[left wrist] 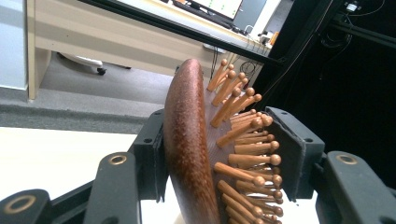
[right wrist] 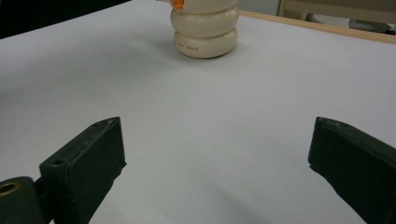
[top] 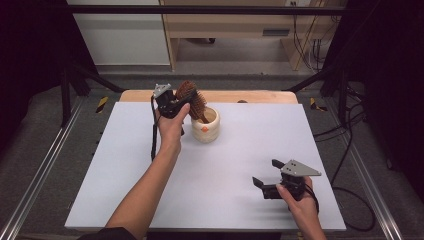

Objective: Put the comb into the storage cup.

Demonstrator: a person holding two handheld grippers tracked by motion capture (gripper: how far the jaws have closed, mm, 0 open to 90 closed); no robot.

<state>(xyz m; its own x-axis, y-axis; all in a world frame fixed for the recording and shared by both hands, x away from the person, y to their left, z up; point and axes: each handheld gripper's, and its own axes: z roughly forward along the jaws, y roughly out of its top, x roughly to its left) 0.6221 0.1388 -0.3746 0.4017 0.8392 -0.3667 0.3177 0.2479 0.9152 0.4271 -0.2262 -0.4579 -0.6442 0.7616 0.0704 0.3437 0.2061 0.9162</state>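
Note:
A brown wooden hairbrush (top: 192, 97) stands tilted with its handle down inside a cream ribbed cup (top: 206, 131) at the back middle of the white table top (top: 225, 170). My left gripper (top: 186, 101) is shut on the brush head. In the left gripper view one pad lies against the smooth back of the hairbrush (left wrist: 187, 154) and the other meets the bristle tips, with the left gripper (left wrist: 217, 144) around the head. My right gripper (top: 265, 172) rests near the front right, open, nothing between its jaws. In the right gripper view the cup (right wrist: 205, 28) stands well ahead of the right gripper (right wrist: 217, 154).
A wooden table edge (top: 250, 96) shows behind the white top. Black frame bars (top: 320, 75) slant down at both back corners. Cables (top: 350, 125) lie on the floor to the right. A pale desk (top: 225, 25) stands beyond the table.

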